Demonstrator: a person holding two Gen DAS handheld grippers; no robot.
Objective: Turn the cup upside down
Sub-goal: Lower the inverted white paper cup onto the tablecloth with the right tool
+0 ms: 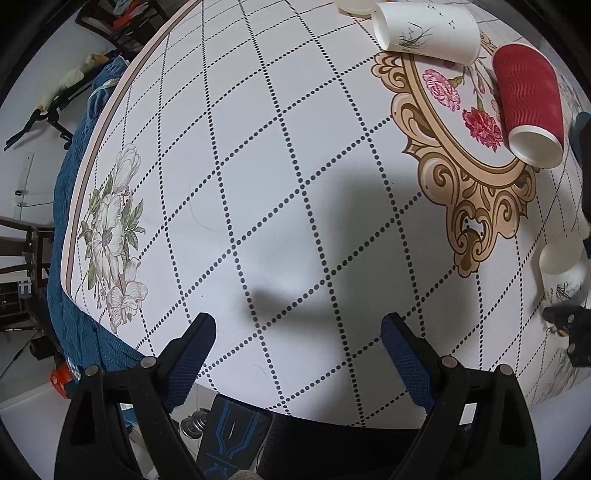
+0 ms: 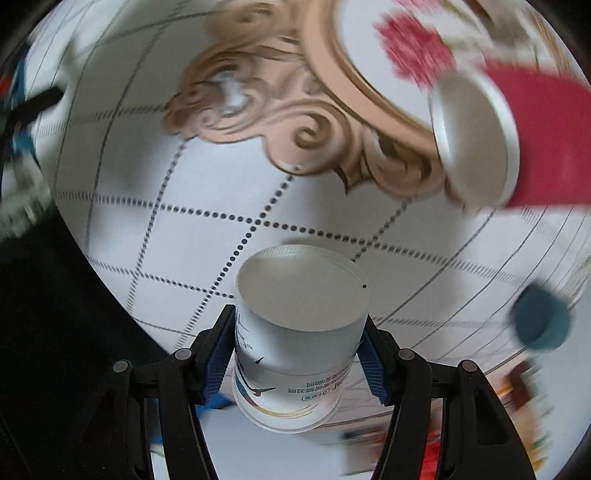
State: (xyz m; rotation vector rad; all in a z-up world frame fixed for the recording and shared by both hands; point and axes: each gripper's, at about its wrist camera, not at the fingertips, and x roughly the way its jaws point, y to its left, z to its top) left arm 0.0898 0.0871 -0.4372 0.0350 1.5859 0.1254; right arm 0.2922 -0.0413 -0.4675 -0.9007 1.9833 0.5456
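My right gripper (image 2: pixel 297 349) is shut on a white printed paper cup (image 2: pixel 295 332), held above the table with its flat base toward the camera and its rim low, near the frame bottom. The same cup (image 1: pixel 563 266) shows at the right edge of the left wrist view. A red ribbed cup (image 1: pixel 528 103) lies on its side on the floral medallion; it shows blurred in the right wrist view (image 2: pixel 517 140). Another white cup (image 1: pixel 424 31) lies on its side at the far end. My left gripper (image 1: pixel 299 332) is open and empty above the near table edge.
The table (image 1: pixel 258 166) has a white cloth with dotted diamonds and a gold-framed flower medallion (image 1: pixel 476 177). A blue cloth (image 1: pixel 74 192) hangs over its left edge. A dark round object (image 2: pixel 541 319) shows blurred at the right. Chairs and clutter stand on the floor at left.
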